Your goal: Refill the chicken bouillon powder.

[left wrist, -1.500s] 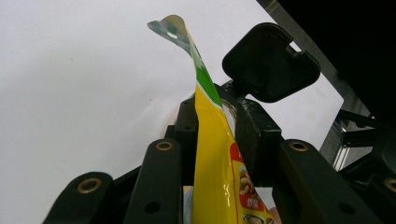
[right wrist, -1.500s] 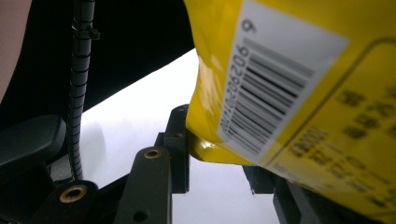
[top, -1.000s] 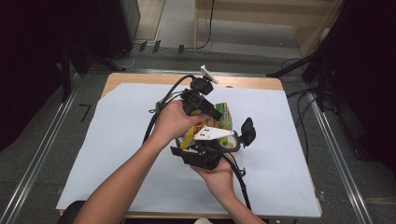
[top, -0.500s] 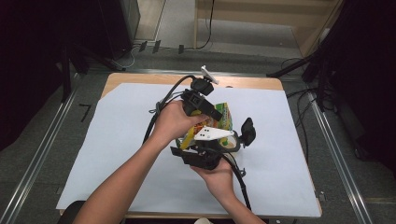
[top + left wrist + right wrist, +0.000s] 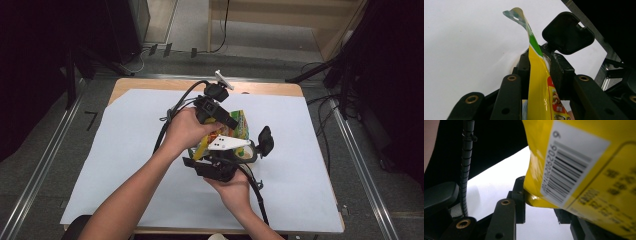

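A yellow and green snack bag (image 5: 241, 125) is held above the middle of the table between both grippers. My left gripper (image 5: 223, 119) comes in from the upper left and is shut on the bag's thin edge. In the left gripper view the bag (image 5: 537, 95) rises edge-on between the closed jaws of the left gripper (image 5: 537, 66), its green top and hang hole above them. My right gripper (image 5: 220, 159) is below the bag. In the right gripper view the right gripper (image 5: 540, 203) is shut on the lower corner of the bag (image 5: 584, 170), beside its barcode.
A white paper sheet (image 5: 125, 150) covers the wooden table (image 5: 265, 88). A black flap (image 5: 264, 140) on the right gripper sticks out to the right of the bag. Ribbed cable (image 5: 465, 170) trails from the grippers. Metal rails (image 5: 45, 165) run along the floor on both sides.
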`<control>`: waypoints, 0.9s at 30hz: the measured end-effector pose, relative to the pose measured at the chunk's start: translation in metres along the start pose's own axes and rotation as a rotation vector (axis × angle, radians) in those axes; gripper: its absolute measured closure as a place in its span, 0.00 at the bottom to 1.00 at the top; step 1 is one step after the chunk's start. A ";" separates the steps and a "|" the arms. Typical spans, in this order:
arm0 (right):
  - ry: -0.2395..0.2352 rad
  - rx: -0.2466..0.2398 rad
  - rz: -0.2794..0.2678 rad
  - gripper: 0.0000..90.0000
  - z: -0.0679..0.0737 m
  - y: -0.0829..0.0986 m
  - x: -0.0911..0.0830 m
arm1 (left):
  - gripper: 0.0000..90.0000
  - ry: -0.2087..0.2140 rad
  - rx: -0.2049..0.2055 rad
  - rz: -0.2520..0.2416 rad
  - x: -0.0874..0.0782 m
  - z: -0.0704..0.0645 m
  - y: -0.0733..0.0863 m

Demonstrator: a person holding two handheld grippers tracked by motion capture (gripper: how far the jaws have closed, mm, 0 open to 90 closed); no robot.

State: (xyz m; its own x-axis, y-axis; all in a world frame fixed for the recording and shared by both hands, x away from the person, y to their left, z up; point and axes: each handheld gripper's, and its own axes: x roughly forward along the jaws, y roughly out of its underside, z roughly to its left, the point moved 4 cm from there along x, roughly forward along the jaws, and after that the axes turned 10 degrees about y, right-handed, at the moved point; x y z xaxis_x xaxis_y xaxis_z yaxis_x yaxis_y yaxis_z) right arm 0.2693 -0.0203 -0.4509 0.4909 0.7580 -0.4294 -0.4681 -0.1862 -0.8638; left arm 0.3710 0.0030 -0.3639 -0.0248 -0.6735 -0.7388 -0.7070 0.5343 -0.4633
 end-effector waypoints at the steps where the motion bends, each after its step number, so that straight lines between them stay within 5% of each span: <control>1: 0.000 -0.001 0.001 0.75 0.000 0.000 0.000 | 0.79 0.000 0.001 0.000 0.000 0.000 0.000; 27: 0.001 0.000 0.003 0.75 0.000 0.000 0.000 | 0.80 -0.008 0.002 0.001 0.000 0.000 0.000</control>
State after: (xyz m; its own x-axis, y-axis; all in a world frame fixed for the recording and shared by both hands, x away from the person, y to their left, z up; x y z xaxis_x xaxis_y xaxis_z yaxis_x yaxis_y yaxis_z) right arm 0.2690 -0.0202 -0.4511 0.4906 0.7565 -0.4324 -0.4696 -0.1885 -0.8625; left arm 0.3705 0.0028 -0.3643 -0.0201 -0.6690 -0.7430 -0.7055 0.5360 -0.4636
